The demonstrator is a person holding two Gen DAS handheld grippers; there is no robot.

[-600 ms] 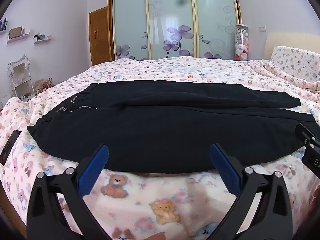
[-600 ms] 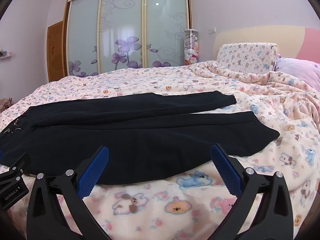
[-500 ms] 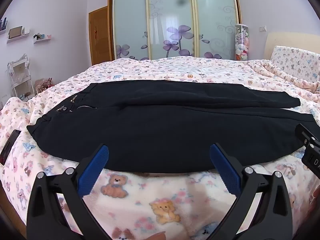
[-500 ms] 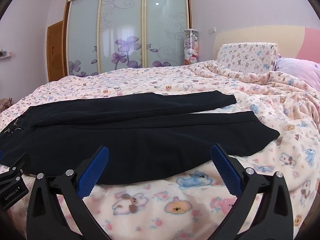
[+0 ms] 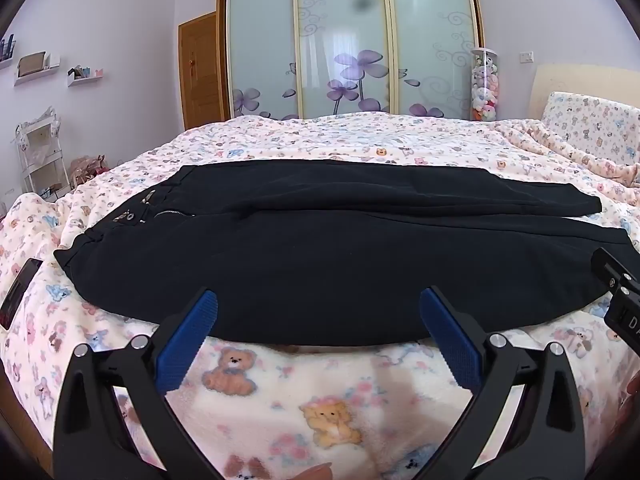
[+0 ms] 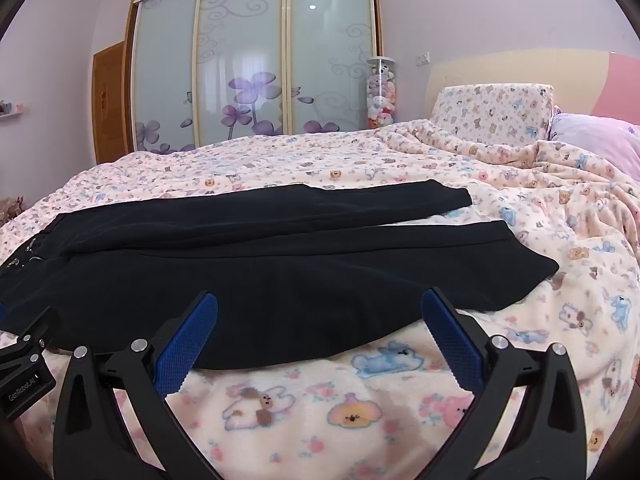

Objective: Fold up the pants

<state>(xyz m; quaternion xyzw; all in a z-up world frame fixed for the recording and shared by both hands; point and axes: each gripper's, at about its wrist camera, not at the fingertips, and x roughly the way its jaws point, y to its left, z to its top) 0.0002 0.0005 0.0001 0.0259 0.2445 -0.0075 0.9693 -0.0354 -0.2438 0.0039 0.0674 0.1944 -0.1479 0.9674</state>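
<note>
Black pants [image 5: 320,248] lie flat across the bed, waistband with zipper at the left, both legs running right, hems apart at the right end. They also show in the right wrist view [image 6: 260,264]. My left gripper [image 5: 318,312] is open and empty, its blue pads just short of the pants' near edge around the thigh. My right gripper [image 6: 320,314] is open and empty, at the near edge of the nearer leg, further toward the hems. Each gripper's body shows at the edge of the other's view.
The bed has a pink teddy-print blanket [image 5: 312,408]. Pillows [image 6: 492,112] and a headboard are at the right. A black device [image 5: 18,292] lies on the bed's left edge. Sliding wardrobe doors [image 5: 348,40], a wooden door and a white shelf rack stand behind.
</note>
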